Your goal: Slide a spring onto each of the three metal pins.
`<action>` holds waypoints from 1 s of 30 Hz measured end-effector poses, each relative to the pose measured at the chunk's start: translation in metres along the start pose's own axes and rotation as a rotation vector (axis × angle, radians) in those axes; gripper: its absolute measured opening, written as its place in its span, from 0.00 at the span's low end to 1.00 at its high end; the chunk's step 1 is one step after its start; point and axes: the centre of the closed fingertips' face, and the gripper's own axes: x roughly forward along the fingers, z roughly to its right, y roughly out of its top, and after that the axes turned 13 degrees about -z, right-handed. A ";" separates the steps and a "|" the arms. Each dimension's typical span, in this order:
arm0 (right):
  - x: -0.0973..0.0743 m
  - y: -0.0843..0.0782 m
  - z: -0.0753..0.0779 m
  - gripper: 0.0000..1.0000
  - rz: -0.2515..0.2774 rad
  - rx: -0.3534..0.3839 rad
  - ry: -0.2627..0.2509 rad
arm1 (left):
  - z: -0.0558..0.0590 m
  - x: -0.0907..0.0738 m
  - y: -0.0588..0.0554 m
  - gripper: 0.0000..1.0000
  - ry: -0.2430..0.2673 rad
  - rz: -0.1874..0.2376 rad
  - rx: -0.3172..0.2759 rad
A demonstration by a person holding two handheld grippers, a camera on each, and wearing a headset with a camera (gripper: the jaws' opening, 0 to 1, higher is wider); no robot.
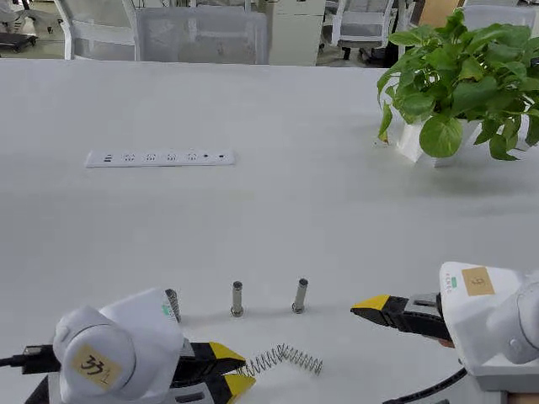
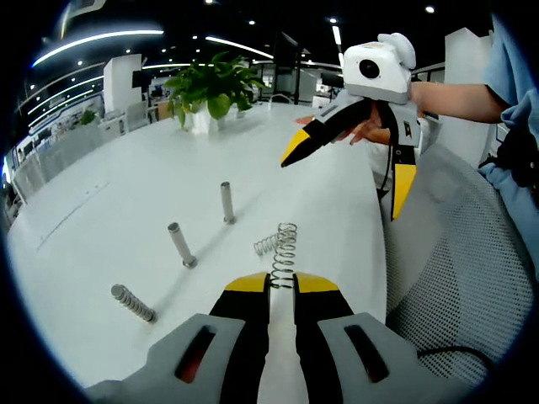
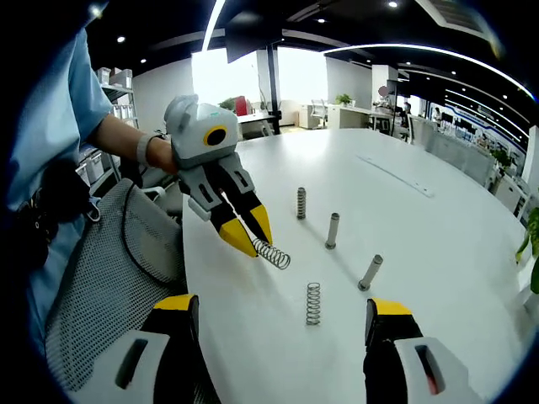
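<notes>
With your left gripper (image 2: 282, 282) clamped on the thin coiled steel spring (image 2: 285, 248) and your right gripper (image 3: 282, 316) spread wide, align its bore over the lower-centre short grey metal pin (image 1: 237, 298).

Shiny metal spring (image 1: 282, 356) and pins (image 1: 237, 299); matt table (image 1: 253, 219).

table (image 1: 337, 210) white | pins (image 1: 237, 298) grey | spring (image 1: 282, 358) probably silver | left claw (image 1: 240, 370) black, yellow tips | plant (image 1: 459, 80) green

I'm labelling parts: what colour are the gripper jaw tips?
Yellow, on black jaws; clearest on the left gripper in the right gripper view.
</notes>
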 end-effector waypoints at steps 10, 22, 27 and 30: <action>0.004 0.017 -0.015 0.62 0.003 -0.083 0.061 | 0.014 -0.008 0.002 0.06 -0.033 0.030 0.019; 0.008 0.021 -0.026 0.37 0.015 -0.114 0.133 | 0.025 -0.013 0.005 0.06 -0.094 0.066 0.045; 0.009 0.023 -0.033 0.26 0.018 -0.128 0.174 | 0.028 -0.015 0.009 0.06 -0.113 0.080 0.069; 0.011 0.023 -0.036 0.18 0.013 -0.121 0.201 | 0.030 -0.016 0.011 0.06 -0.123 0.089 0.081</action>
